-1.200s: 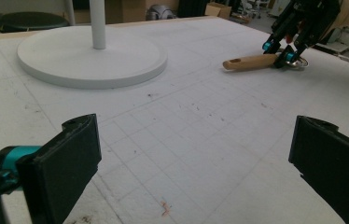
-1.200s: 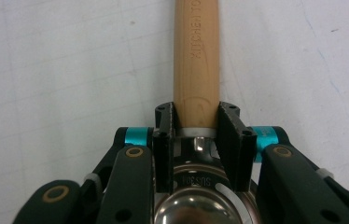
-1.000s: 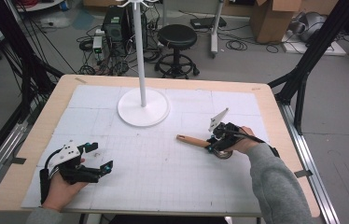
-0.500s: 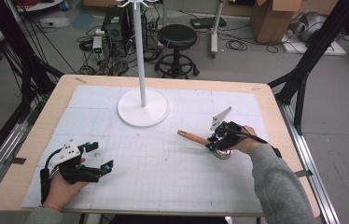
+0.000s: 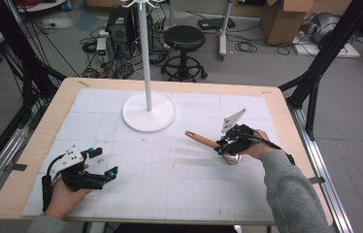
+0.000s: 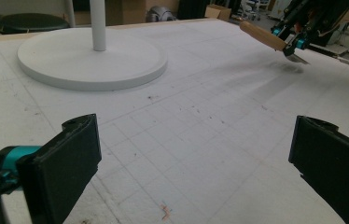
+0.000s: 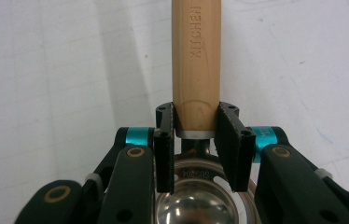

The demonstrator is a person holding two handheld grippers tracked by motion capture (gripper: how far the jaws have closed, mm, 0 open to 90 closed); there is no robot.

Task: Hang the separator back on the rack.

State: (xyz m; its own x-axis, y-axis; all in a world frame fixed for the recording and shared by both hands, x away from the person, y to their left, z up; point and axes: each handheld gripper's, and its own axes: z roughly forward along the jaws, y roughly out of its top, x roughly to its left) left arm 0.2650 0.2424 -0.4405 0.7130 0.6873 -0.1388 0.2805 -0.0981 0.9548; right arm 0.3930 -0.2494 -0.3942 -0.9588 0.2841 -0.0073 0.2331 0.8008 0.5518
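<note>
- The right gripper (image 5: pixel 222 143) pinched the ladle (image 7: pixel 196 70) at the base of its wooden handle, jaws pressed against both sides.
- The handle (image 5: pixel 200 140) pointed left toward the stand (image 5: pixel 149 114); the steel bowl (image 5: pixel 230 158) sat below the gripper, at the right of the mat (image 5: pixel 170 179).
- The left gripper (image 5: pixel 103 162) lay near the table's (image 5: pixel 34 145) front-left corner, jaws spread wide and holding nothing.
- The stand stood at rear centre, well apart from both grippers.

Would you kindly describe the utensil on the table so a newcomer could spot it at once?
Start at the white stand on the table; look to its right, toward the person's right gripper. Clamped there is the utensil: a tan wooden handle sloping up toward the stand, with a shiny metal bowl below the hand.
</note>
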